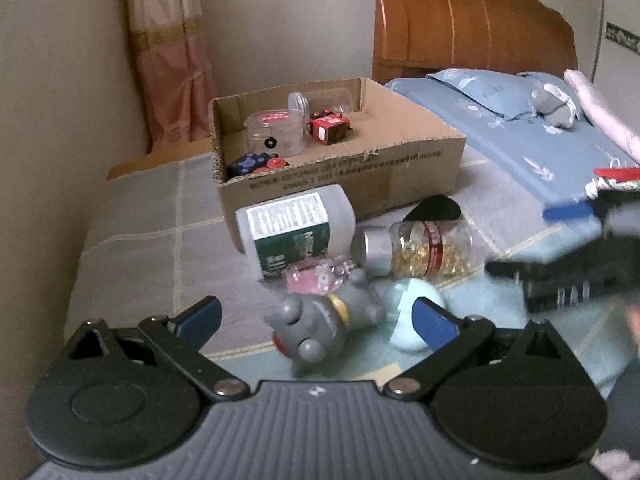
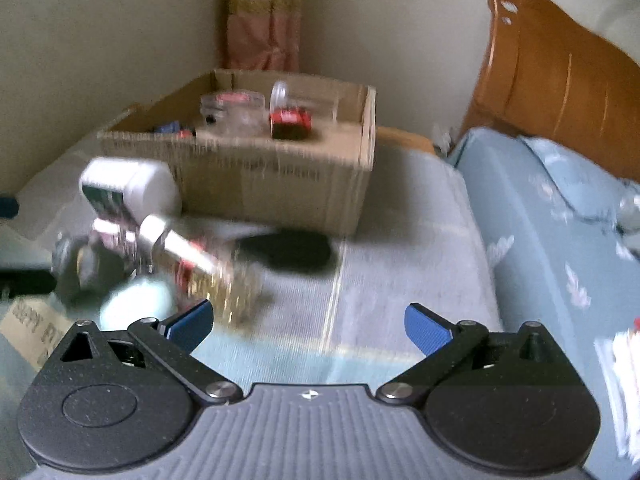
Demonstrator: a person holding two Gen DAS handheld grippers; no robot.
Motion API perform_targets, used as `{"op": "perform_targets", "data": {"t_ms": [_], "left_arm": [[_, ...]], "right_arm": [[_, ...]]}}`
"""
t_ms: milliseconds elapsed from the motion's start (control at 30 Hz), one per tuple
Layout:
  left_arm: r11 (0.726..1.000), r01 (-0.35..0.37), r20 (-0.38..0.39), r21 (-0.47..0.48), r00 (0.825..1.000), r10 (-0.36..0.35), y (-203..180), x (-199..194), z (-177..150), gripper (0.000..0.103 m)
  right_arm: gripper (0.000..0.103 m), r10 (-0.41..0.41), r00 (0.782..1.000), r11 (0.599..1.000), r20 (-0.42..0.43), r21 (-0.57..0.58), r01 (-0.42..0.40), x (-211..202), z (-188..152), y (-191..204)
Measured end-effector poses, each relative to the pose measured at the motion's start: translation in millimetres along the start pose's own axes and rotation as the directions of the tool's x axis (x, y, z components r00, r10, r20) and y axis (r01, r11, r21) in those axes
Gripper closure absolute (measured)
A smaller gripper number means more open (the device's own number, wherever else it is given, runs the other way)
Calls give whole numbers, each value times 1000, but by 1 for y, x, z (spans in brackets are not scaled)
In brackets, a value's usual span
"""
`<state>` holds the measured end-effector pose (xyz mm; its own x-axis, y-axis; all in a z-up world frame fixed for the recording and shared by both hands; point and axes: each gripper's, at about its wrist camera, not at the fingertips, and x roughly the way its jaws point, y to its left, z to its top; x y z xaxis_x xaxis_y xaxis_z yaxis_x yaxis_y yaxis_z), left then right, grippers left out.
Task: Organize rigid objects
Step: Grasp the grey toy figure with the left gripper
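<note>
A cardboard box [image 1: 400, 168] on the bed holds a clear jar [image 1: 274, 132], a red toy [image 1: 330, 128] and a dark blue toy [image 1: 248, 163]. In front of it lie a white bottle with a green label [image 1: 294, 228], a clear capsule bottle with a silver cap [image 1: 424, 250], a black oval object [image 1: 434, 209], a pink clear item [image 1: 316, 278], a grey toy figure [image 1: 320, 326] and a pale blue egg shape [image 1: 404, 316]. My left gripper [image 1: 318, 316] is open, its fingers either side of the grey toy. My right gripper [image 2: 308, 324] is open and empty, near the capsule bottle [image 2: 204, 264]; it also shows in the left wrist view [image 1: 560, 272].
A grey checked blanket [image 1: 152, 240] covers the near bed. A blue sheet with a pillow [image 1: 520, 136] and a wooden headboard [image 1: 472, 28] lie to the right. Walls and a pink curtain [image 1: 168, 60] stand behind the box [image 2: 280, 176]. A cardboard piece [image 2: 32, 328] lies at the lower left.
</note>
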<state>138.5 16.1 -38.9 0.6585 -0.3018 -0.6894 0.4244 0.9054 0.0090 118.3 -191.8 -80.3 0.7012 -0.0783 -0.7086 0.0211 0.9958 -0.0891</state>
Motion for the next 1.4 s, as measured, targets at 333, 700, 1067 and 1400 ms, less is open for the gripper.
{"op": "perform_targets", "data": {"t_ms": [333,700,1067,1400], "left_arm": [[997,-56,-24,-61,998,55,-2,45,5,2],[994,-7,-48,-108,999,2,17,36,-24,2],[998,70,-7,0,998,-70,6,35,-28,31],[999,5,-32,-36,999,-6,22,21,-38,33]], "right_arm": [[0,71,996,997,-49,-27,-73,10,-20,20],[0,164,985,982,-54,-88,-169,12,-26,33],[0,180,983,977,-36,-106,-183,9,-35,35],[0,260,965,946,-42,-189,-263,8,-34,51]]}}
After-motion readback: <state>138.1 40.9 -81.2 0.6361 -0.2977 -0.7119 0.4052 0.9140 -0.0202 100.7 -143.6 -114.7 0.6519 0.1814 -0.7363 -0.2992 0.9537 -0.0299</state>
